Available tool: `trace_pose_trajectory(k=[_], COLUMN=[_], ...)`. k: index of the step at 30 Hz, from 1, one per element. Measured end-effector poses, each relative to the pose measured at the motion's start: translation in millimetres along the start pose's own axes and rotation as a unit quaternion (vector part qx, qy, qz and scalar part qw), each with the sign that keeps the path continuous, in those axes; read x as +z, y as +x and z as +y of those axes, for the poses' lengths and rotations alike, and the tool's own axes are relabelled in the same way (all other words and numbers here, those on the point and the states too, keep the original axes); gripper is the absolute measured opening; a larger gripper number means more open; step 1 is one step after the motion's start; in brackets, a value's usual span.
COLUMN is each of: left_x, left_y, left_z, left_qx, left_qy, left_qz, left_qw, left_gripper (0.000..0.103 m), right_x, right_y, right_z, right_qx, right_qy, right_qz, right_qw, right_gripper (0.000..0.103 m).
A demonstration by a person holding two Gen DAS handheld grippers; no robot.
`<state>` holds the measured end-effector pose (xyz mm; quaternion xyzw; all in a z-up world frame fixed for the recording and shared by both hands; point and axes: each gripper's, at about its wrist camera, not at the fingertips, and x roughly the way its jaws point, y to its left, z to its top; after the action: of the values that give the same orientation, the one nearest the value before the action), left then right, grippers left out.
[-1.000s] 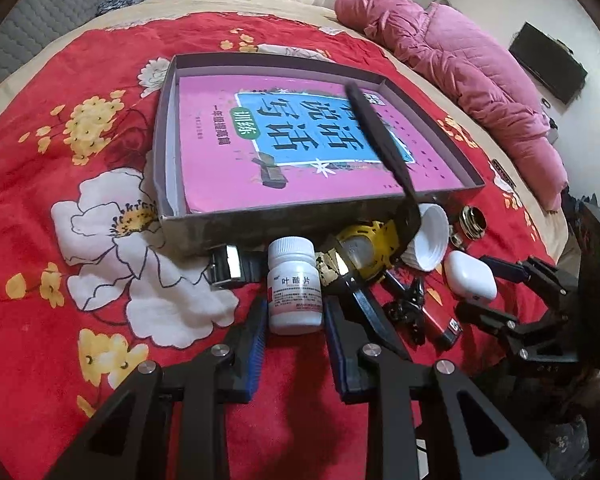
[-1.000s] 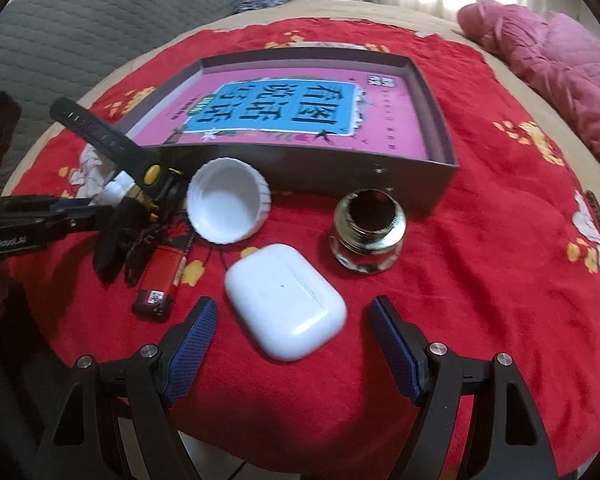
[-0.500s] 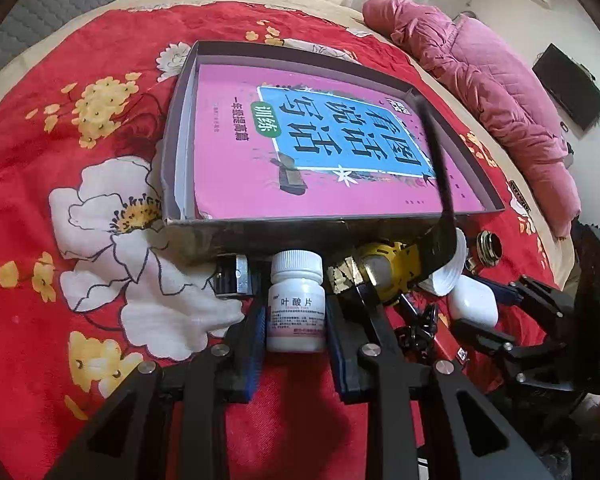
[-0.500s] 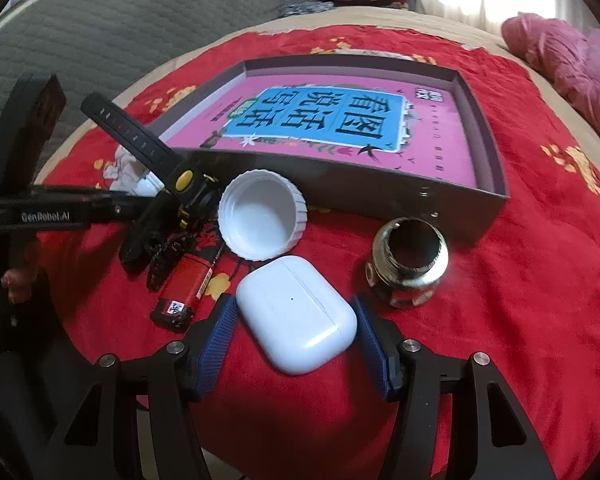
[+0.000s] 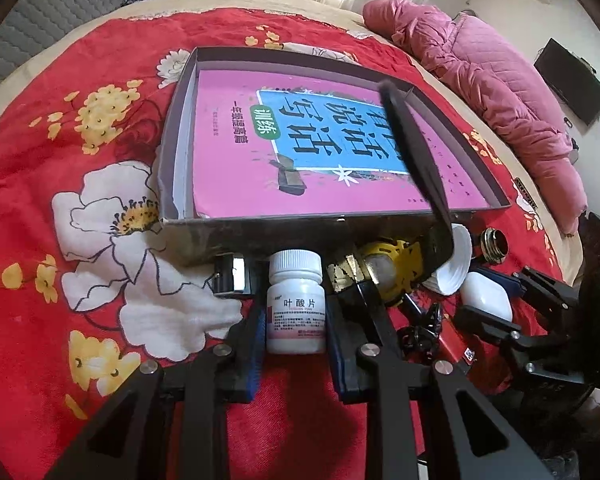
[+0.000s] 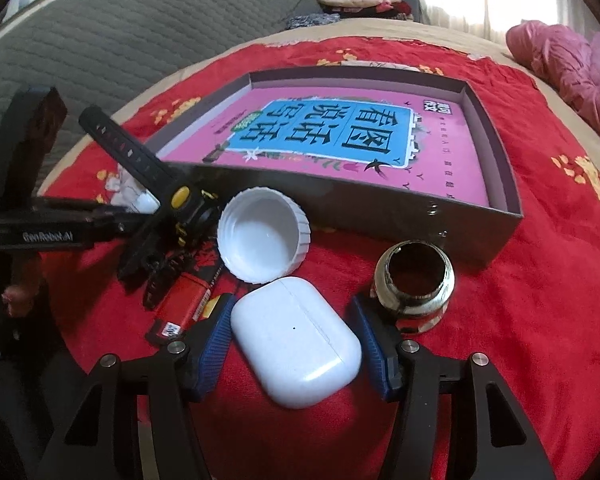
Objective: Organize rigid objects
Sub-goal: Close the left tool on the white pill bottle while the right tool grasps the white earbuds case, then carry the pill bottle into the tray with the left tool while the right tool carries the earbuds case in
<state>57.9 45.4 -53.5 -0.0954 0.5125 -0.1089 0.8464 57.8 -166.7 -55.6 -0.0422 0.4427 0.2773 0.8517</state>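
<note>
The left gripper (image 5: 296,316) is clamping a small white pill bottle (image 5: 296,300), both blue pads pressing its sides, as it is standing upright on the red flowered blanket (image 5: 60,280) just in front of the grey box (image 5: 172,136). The right gripper (image 6: 294,330) is closing its pads against the two sides of a white earbud case (image 6: 296,336), which is lying flat on the blanket. A pink book (image 6: 340,144) is lying inside the box. Between the two tools a white cap (image 6: 264,234) is sitting open side up, touching the case; a metal ring fitting (image 6: 414,284) is standing just right of it, and a red lighter (image 6: 180,306) and a black-strapped yellow watch (image 6: 180,196) are lying to the left
</note>
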Motion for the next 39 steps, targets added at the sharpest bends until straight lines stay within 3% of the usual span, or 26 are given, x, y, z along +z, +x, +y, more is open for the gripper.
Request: trace_pose_trajectory(k=[16,27,39], left_x=[-2,8,29], left_y=[-35,-54,-42], left_z=[3,11,19], left_qx=[-0.025,-0.003,0.009], left_qy=[-0.026,-0.04,-0.043], left_qz=[-0.049,-0.108,-0.134], left_qw=[0.9981,0.9933,0.99], left_gripper=[0.027,0.027,0.027], right_x=[9,17,32], right_y=[-47,-64,-63], right_z=[11,6,1], right_qx=[-0.019,-0.043,-0.066], right_qy=[0.005,0.02,0.029], right_qz=[-0.081,-0.123,-0.133], right_qw=[0.996,0.991,0.988], right_gripper=[0.06,0.06,0.06])
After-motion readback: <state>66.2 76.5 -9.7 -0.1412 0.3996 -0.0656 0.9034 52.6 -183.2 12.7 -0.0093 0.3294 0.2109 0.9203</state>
